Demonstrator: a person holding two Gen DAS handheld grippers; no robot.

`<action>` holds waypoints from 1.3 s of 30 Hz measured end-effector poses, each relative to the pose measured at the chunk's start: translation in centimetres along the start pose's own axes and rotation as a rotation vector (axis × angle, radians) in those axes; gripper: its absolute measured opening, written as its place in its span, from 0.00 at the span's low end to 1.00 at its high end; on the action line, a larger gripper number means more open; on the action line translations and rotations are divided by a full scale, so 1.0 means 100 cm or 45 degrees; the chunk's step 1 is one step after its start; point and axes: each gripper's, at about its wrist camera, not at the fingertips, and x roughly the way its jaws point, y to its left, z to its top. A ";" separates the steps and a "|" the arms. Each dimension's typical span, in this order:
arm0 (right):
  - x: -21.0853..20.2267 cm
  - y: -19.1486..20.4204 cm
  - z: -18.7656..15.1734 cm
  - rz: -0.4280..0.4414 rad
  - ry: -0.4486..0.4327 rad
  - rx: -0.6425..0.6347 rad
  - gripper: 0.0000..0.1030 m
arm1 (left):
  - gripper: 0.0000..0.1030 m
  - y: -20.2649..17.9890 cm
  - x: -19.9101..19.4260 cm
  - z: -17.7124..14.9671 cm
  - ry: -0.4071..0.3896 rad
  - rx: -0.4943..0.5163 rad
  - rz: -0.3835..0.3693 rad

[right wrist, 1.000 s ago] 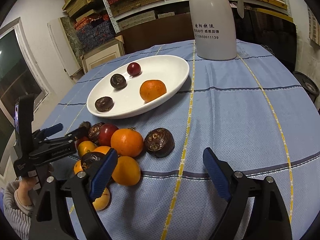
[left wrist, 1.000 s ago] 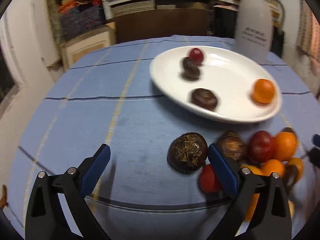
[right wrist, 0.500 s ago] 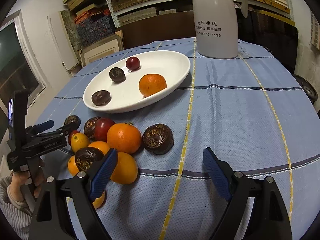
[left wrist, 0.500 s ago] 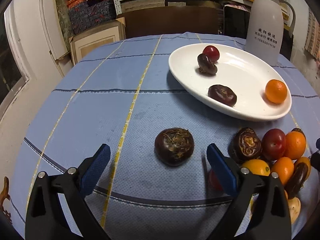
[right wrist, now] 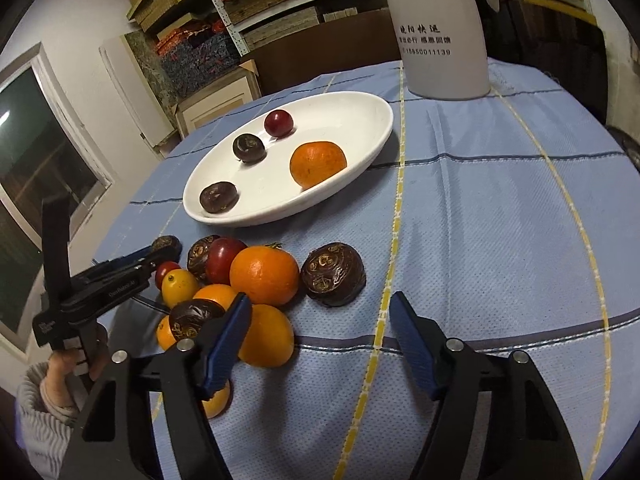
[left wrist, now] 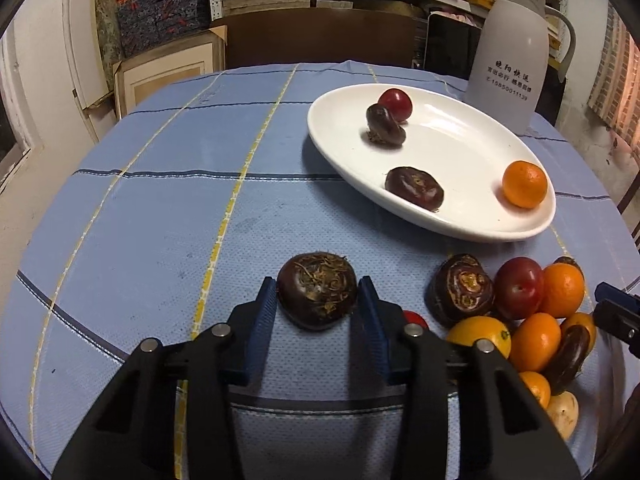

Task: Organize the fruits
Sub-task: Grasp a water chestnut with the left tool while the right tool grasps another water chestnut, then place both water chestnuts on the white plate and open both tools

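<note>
Gripping a water chestnut (left wrist: 317, 295), left claw (left wrist: 318, 300); right claw (right wrist: 320, 320) gapes empty; jug (right wrist: 436, 28) reads "15850011139".

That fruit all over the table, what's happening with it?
A person is sorting fruit with a hand-held gripper in each hand. The left gripper has its blue pads on either side of a dark water chestnut on the blue tablecloth. The right gripper is open, near the heap of loose fruit. The white plate already holds two chestnuts, a red fruit and an orange.
</note>
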 end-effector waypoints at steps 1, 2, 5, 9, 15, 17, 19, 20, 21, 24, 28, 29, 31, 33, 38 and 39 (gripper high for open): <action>0.001 0.000 0.000 0.005 0.003 0.007 0.69 | 0.40 -0.001 0.000 0.000 0.000 0.003 -0.006; 0.002 -0.001 0.001 0.015 0.007 0.022 0.69 | 0.40 -0.002 0.000 0.000 -0.001 0.006 -0.007; 0.007 -0.011 0.008 0.094 0.029 0.120 0.61 | 0.40 -0.003 -0.001 0.000 -0.002 0.012 -0.001; 0.004 -0.025 0.011 0.065 0.025 0.191 0.57 | 0.40 -0.001 0.000 -0.001 0.002 -0.003 0.003; 0.023 0.005 0.011 -0.130 0.061 -0.044 0.49 | 0.41 -0.001 0.000 0.000 0.000 0.009 0.010; 0.030 0.014 0.016 -0.210 0.030 -0.113 0.44 | 0.41 -0.001 0.000 0.000 -0.001 0.010 0.011; 0.041 0.019 0.019 -0.237 0.046 -0.157 0.38 | 0.41 -0.001 0.000 0.000 0.000 0.009 0.010; 0.043 0.021 0.020 -0.255 0.034 -0.178 0.38 | 0.40 -0.001 0.000 0.000 -0.001 0.008 0.009; 0.042 0.021 0.020 -0.258 0.034 -0.190 0.38 | 0.41 -0.001 0.000 0.000 -0.001 0.006 0.007; 0.035 0.018 0.016 -0.225 0.036 -0.185 0.38 | 0.40 0.000 0.000 0.000 -0.005 0.004 0.000; 0.015 0.012 0.019 -0.184 -0.035 -0.130 0.38 | 0.40 0.001 -0.018 0.003 -0.087 -0.005 0.002; 0.004 0.011 0.022 -0.153 -0.087 -0.105 0.38 | 0.40 0.002 -0.024 0.005 -0.115 -0.015 -0.004; -0.012 0.010 0.030 -0.110 -0.152 -0.076 0.38 | 0.40 0.006 -0.035 0.014 -0.152 -0.062 -0.046; -0.017 0.016 0.044 -0.084 -0.164 -0.076 0.37 | 0.40 0.003 -0.038 0.028 -0.147 -0.065 -0.096; -0.003 0.035 0.084 -0.044 -0.151 -0.085 0.37 | 0.40 -0.018 -0.026 0.071 -0.163 -0.034 -0.111; 0.004 0.041 0.092 -0.042 -0.152 -0.096 0.37 | 0.40 -0.020 -0.022 0.076 -0.156 -0.033 -0.117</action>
